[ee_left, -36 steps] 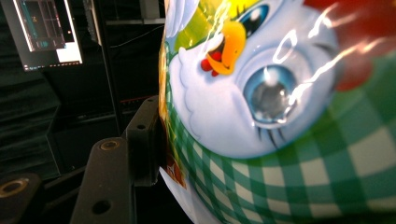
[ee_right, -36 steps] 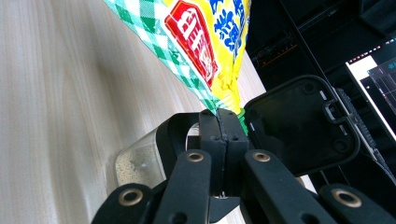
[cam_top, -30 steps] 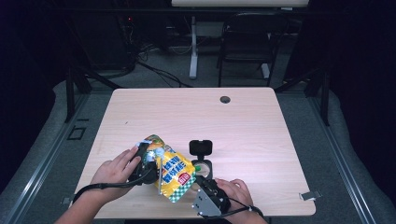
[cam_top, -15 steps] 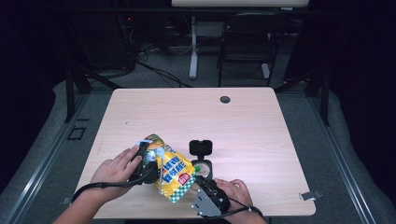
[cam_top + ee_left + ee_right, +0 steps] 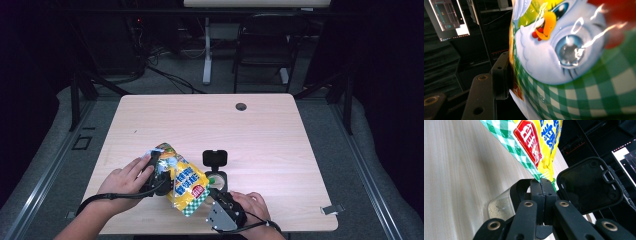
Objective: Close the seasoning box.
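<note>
1. Snack bag (image 5: 184, 184), yellow with a green-and-white check border, held above the near edge of the table (image 5: 280, 145) between the two grippers, tilted with its lower end toward the person.
2. Print on the bag: blue characters on yellow and a red label with white characters in the right gripper view (image 5: 529, 142), too skewed to read. The left gripper view shows a cartoon white bird with an orange beak and a big blue eye above the check pattern (image 5: 564, 50).
3. Left gripper (image 5: 159, 172): clamped on the bag's upper end; one black jaw presses flat against the bag's edge in its own view, the other jaw is hidden behind the bag.
4. Right gripper (image 5: 223, 212): jaws fully together, pinching the bag's lower corner seam (image 5: 541, 185).
5. Clear container (image 5: 216, 179) with a black flip lid (image 5: 215, 158) standing open, on the table just beside the bag's lower end; pale powder shows inside (image 5: 499, 207).
6. Surface: light wood-grain tabletop, a round cable grommet (image 5: 241, 106) near the far edge.
7. Room: dark; grey floor, a chair (image 5: 260, 45) and table legs beyond, a lit monitor (image 5: 449, 20) off to the side.
</note>
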